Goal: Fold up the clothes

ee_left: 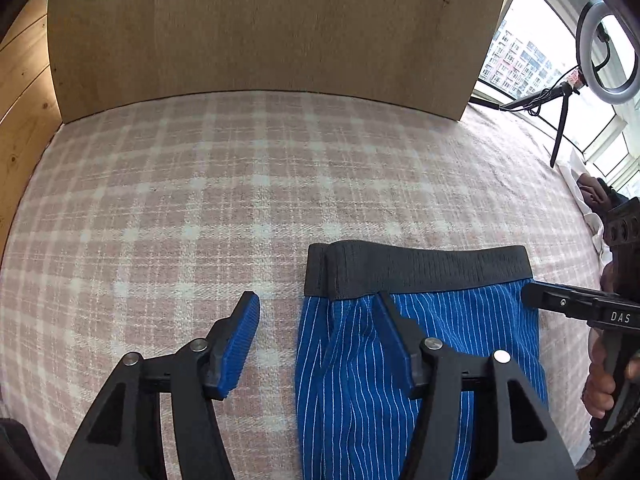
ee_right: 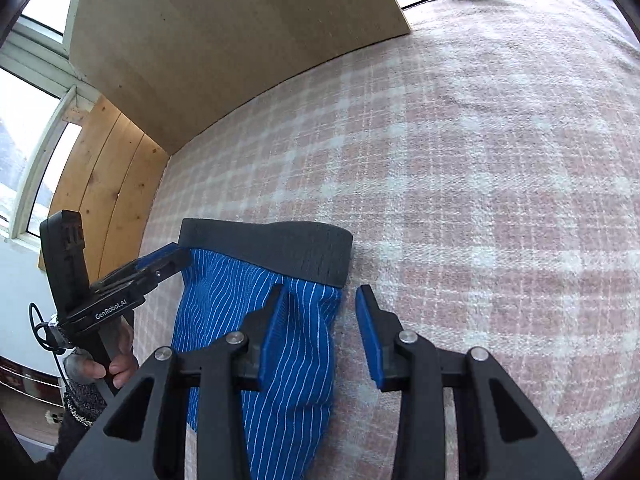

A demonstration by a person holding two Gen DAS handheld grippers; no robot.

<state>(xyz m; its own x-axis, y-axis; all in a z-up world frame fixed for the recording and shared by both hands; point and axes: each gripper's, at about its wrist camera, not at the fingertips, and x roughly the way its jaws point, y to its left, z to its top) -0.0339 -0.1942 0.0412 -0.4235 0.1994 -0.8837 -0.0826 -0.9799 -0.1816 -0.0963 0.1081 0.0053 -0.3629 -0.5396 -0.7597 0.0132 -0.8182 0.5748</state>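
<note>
Left gripper [ee_left: 316, 332] spread wide, straddling the left edge of the blue striped shorts [ee_left: 440, 340], nothing pinched. Right gripper [ee_right: 320, 328] released too, astride the right edge. The shorts lie flat on the pink plaid blanket [ee_left: 200, 200], dark waistband [ee_left: 420, 268] at twelve o'clock, possibly doubled over at its left end. Beyond, a wooden board [ee_left: 280, 28] stands upright.

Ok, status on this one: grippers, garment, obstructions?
Left gripper open, right gripper open, each straddling an edge of the blue striped shorts. Shorts flat on plaid blanket. Nothing obstructing.
</note>
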